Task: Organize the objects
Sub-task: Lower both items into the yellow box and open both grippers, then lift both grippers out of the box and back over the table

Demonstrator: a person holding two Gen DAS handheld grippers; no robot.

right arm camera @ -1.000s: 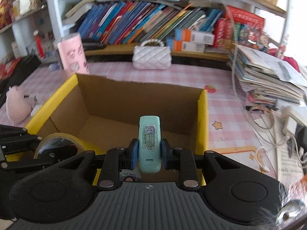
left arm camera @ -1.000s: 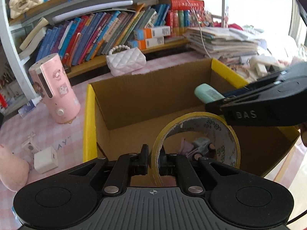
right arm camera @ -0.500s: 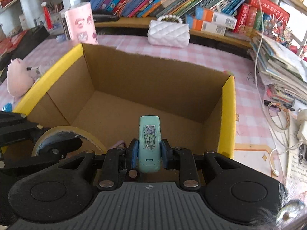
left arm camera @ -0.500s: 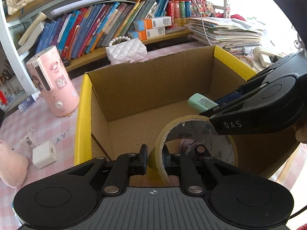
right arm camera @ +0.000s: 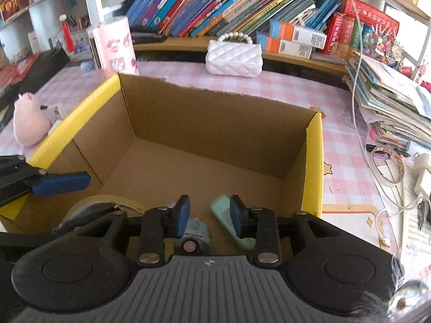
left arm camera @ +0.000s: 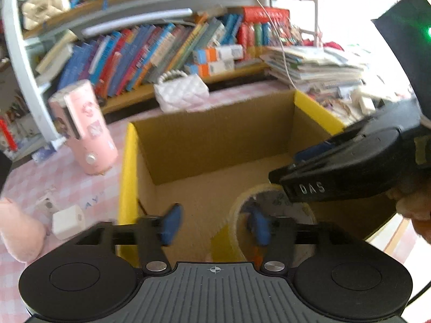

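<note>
A cardboard box with yellow flaps (left arm camera: 126, 177) (right arm camera: 313, 167) stands open below both grippers. My left gripper (left arm camera: 214, 226) is open above it; the yellow tape roll (left arm camera: 237, 215) sits loose by its right finger, and shows in the right wrist view (right arm camera: 105, 202). My right gripper (right arm camera: 208, 215) is open; the mint green case (right arm camera: 227, 220) lies tilted against its right finger, inside the box. A small round tin (right arm camera: 195, 232) lies under it. The right gripper's body (left arm camera: 350, 167) crosses the left wrist view.
A pink cylinder device (left arm camera: 86, 129) (right arm camera: 114, 45), a white quilted purse (left arm camera: 181, 94) (right arm camera: 233, 56), a pink plush (right arm camera: 28, 119) and a white charger (left arm camera: 67, 222) stand on the pink checked cloth around the box. Bookshelves run behind; stacked papers (right arm camera: 390, 102) and cables are at right.
Both grippers have opened. The tape roll has left the left fingers and the mint case has dropped from the right fingers into the box. Both grippers came lower over the box.
</note>
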